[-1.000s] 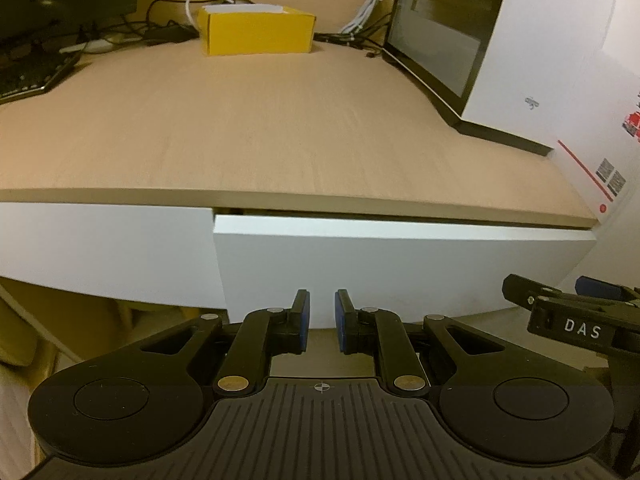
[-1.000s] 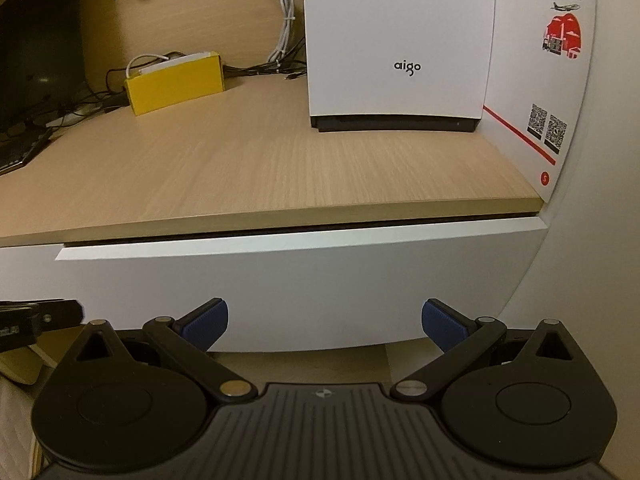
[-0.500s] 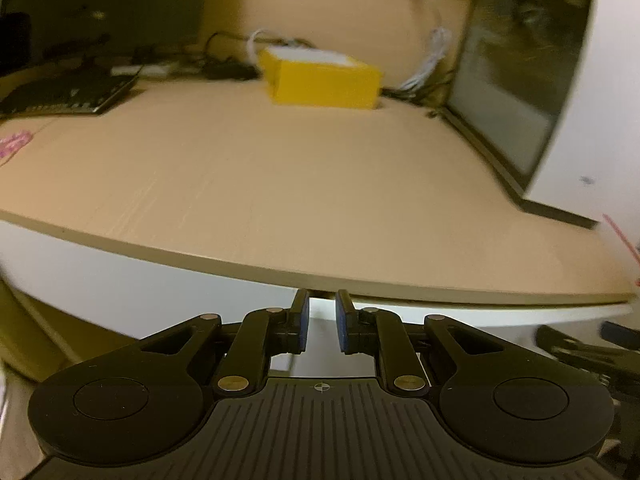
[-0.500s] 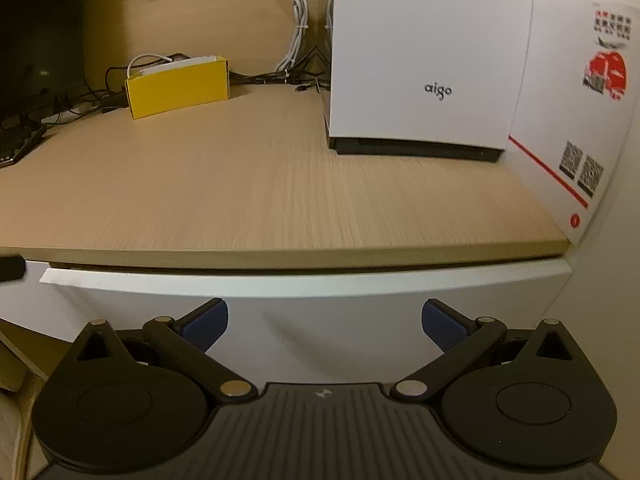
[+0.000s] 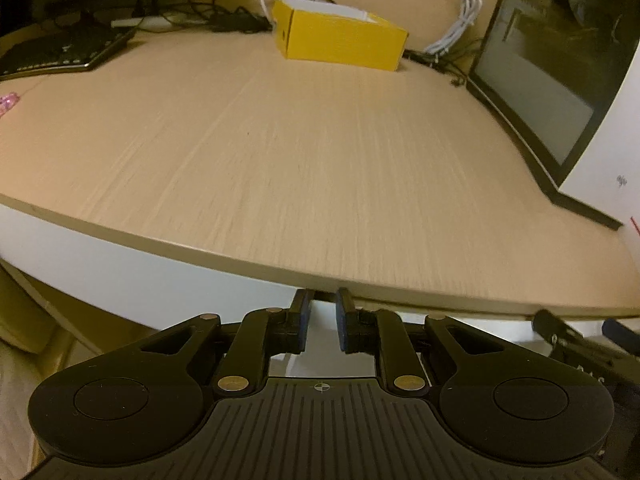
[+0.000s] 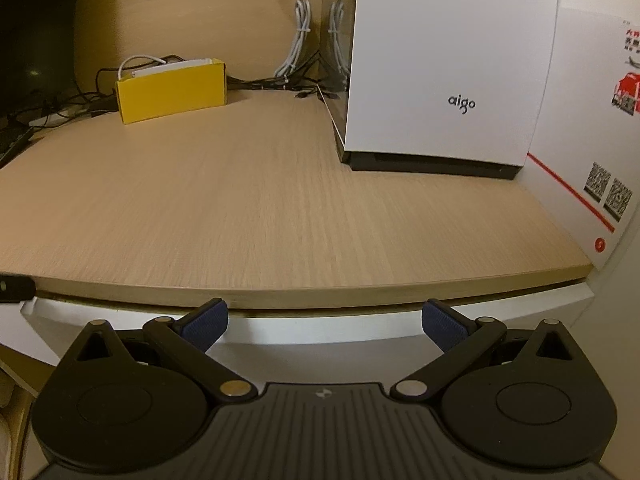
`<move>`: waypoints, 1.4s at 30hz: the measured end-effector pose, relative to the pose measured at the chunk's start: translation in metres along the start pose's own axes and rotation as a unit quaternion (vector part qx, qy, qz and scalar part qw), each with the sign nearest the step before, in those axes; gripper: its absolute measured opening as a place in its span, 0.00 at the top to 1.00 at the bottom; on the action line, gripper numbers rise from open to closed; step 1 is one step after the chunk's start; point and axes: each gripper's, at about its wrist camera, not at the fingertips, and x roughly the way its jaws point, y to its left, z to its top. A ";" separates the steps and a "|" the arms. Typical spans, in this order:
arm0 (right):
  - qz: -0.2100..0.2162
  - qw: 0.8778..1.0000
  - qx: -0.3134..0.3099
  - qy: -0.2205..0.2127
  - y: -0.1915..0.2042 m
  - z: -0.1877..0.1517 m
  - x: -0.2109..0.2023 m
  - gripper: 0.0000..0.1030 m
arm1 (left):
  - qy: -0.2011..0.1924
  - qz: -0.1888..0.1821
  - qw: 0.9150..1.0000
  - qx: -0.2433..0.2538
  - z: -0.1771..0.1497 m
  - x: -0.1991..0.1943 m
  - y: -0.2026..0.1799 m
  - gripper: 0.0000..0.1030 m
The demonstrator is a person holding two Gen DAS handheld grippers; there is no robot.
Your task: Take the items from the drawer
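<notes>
Drawer not yet opened; you were at the approach step, both tongs brought up to the tabletop's front edge.

Left tongs (image 5: 321,322): jaws nearly together, a narrow gap between the blue pads, nothing in it. Tips sat just under the front edge of the tabletop (image 5: 280,184), at the top lip of the white drawer front (image 5: 320,340). Contact with the lip could not be told from the left wrist view.

Right tongs (image 6: 325,326): jaws wide apart, empty. Its tips lay in front of the drawer front (image 6: 320,330), just below the tabletop's front edge, touching nothing that showed.

The drawer looked shut or barely ajar: only a thin dark seam ran under the tabletop edge. Its contents were hidden, so the items to take could not be seen.

Judgement on the next move: you needed a purchase on the drawer's top lip, then a level pull straight toward you. The nearly closed left tongs seemed suited to hooking that seam.

Farther back, a white case (image 6: 444,64) stood toward the tabletop's right edge. A yellow box (image 5: 340,40) sat by the rear edge among cables (image 5: 452,36).
</notes>
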 end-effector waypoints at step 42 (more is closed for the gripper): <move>0.045 0.997 -0.016 0.061 -0.018 0.012 0.011 0.00 | 0.024 -0.063 0.987 0.144 -0.006 0.011 -0.080 0.83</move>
